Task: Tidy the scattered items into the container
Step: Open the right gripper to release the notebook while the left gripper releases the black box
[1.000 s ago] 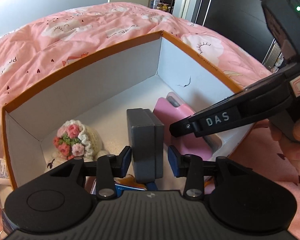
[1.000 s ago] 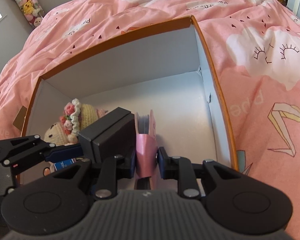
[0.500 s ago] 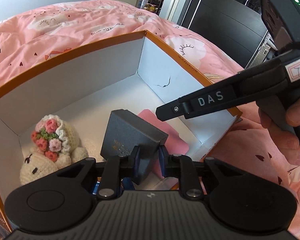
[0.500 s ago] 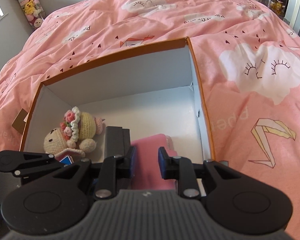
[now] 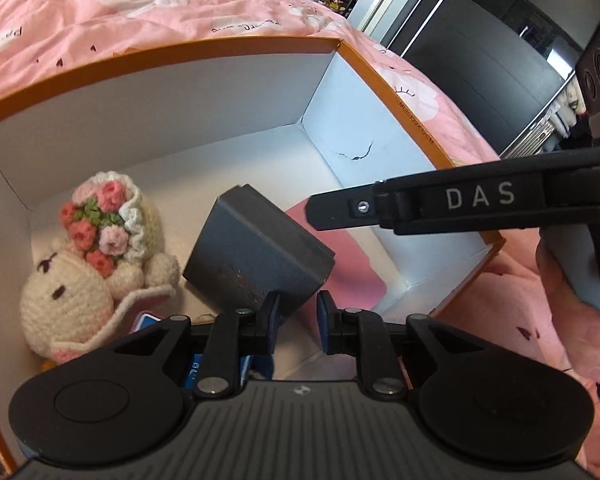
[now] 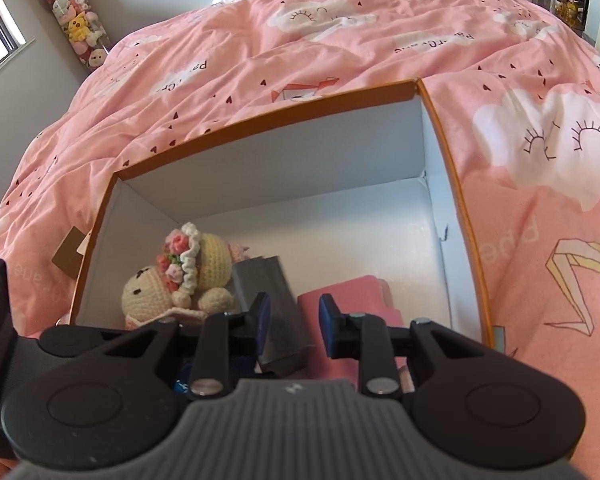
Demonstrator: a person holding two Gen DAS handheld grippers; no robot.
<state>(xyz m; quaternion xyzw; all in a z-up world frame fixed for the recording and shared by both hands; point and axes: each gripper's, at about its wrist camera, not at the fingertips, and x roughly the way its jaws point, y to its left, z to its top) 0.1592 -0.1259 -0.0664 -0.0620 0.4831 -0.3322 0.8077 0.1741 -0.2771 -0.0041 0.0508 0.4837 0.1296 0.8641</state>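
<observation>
I read both grippers as released; the left gripper has its jaws parted with a clear gap, and nothing is clamped between them; a corner of the grey case lies just ahead of the left jaw and looks close to its pad, though I cannot tell whether they touch. The case sits tilted inside the box, ahead of my left jaws and slightly to their left; the doll lies further left of the jaws, beside the case; the pink pouch lies ahead and to the right of the jaws, partly under the case.

The right gripper also has its jaws apart and empty; from its camera the case shows through the gap and behind the left jaw; the pouch lies ahead of the right jaw, flat on the box floor; the doll lies ahead and left of the jaws. A blue item is partly hidden under the left gripper's linkage; I cannot identify it. The box rests on the pink bedspread; the right gripper crosses the left view above the box's right side.
</observation>
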